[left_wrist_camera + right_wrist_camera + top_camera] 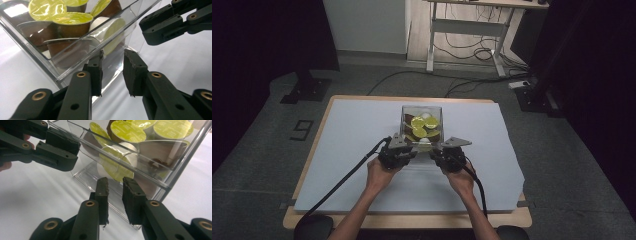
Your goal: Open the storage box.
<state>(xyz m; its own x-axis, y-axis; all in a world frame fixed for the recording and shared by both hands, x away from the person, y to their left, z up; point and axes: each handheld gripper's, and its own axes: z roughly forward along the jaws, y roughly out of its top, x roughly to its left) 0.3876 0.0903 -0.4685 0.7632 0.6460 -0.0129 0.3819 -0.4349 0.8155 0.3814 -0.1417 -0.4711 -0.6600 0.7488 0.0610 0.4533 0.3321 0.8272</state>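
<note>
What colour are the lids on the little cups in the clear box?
Yellow-green lids, clearest in the right gripper view.

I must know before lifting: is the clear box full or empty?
Nearly full. The clear box holds many capsules with yellow-green lids, piled close to its rim.

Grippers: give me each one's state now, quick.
Left gripper: jaws apart, at the near wall of the clear plastic box of yellow-lidded capsules; nothing gripped.
Right gripper: jaws apart at the same wall; nothing gripped.
</note>
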